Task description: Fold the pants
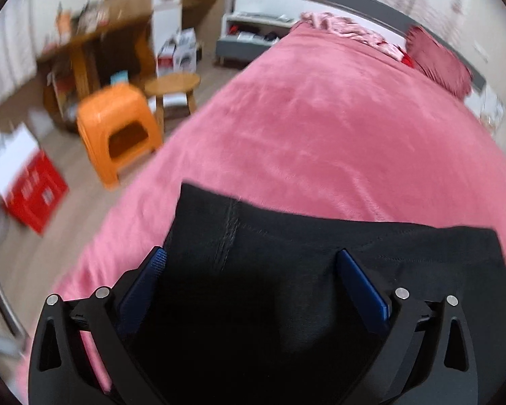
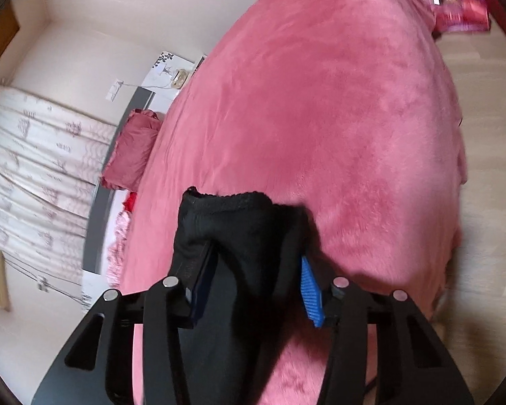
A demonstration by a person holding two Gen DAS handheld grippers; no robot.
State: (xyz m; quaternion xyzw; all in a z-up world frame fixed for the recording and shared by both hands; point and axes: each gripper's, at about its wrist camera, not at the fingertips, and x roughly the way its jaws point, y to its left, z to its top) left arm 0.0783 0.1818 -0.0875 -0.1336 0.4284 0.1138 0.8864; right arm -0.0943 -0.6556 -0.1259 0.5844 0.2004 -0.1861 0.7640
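Observation:
The black pants lie on the pink plush bedspread. In the left wrist view my left gripper is open above the pants, its blue pads spread wide with black fabric between and below them. In the right wrist view my right gripper has a bunched end of the black pants draped between and over its fingers; the blue pad on the right shows and the left one is partly covered. The fingers stand apart and I cannot see whether they pinch the fabric.
An orange plastic stool and a round wooden stool stand on the floor left of the bed. A red-and-white box lies nearer. A pink pillow is at the bed's head. The bed edge and wood floor show on the right.

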